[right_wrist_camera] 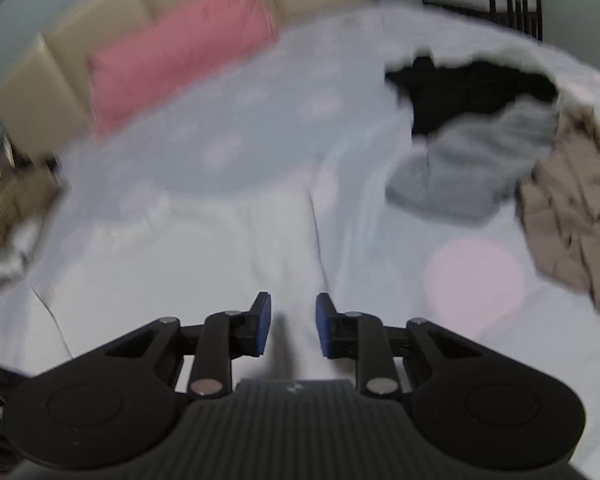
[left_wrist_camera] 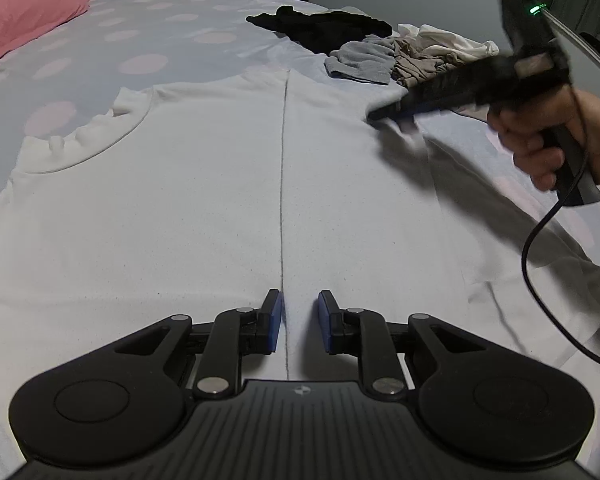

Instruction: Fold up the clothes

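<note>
A white T-shirt (left_wrist_camera: 204, 208) lies spread flat on the bed, its collar (left_wrist_camera: 100, 136) at the left and a thin grey line running down its middle. My left gripper (left_wrist_camera: 300, 320) hovers low over the shirt's near part, open, its blue pads on either side of that line with nothing pinched. My right gripper (left_wrist_camera: 392, 114), held by a hand (left_wrist_camera: 540, 148), has its blurred tip at the shirt's far right edge, where the cloth is ruffled. In the right wrist view that gripper (right_wrist_camera: 290, 324) is open, with a ridge of the white shirt (right_wrist_camera: 284, 240) between its fingers.
A pile of black (left_wrist_camera: 332, 28), grey (left_wrist_camera: 360, 60), tan (left_wrist_camera: 420, 60) and white (left_wrist_camera: 452, 42) clothes lies at the far right of the dotted sheet (left_wrist_camera: 140, 40). A pink pillow (left_wrist_camera: 28, 4) rests at the headboard (right_wrist_camera: 100, 12). A black cable (left_wrist_camera: 540, 260) hangs from the right gripper.
</note>
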`<state>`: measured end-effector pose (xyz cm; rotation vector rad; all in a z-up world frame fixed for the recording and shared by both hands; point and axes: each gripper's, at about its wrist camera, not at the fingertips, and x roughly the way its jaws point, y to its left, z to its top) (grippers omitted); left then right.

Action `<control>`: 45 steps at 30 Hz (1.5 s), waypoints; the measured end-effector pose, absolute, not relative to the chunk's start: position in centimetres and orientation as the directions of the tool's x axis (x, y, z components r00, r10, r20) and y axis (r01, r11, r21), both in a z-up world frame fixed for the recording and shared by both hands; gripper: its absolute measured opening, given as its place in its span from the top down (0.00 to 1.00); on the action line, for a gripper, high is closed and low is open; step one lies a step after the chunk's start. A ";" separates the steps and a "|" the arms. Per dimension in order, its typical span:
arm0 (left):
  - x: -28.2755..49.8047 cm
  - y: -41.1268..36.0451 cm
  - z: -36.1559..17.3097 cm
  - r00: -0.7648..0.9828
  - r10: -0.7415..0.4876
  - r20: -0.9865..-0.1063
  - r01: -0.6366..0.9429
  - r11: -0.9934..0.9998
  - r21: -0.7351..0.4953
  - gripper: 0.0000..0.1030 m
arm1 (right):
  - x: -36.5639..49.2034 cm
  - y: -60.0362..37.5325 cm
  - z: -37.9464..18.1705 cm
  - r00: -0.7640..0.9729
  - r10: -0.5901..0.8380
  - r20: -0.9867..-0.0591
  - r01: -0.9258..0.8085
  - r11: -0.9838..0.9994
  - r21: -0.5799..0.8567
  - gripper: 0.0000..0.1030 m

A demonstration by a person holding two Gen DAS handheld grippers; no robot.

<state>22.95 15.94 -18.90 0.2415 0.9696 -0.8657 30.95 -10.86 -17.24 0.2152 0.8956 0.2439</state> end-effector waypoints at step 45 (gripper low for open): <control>21.2 15.0 -17.0 0.352 -0.506 -0.788 0.671 0.723 -0.164 0.81 | 29.2 -17.6 -17.4 0.628 0.426 -0.652 0.047 0.815 0.578 0.61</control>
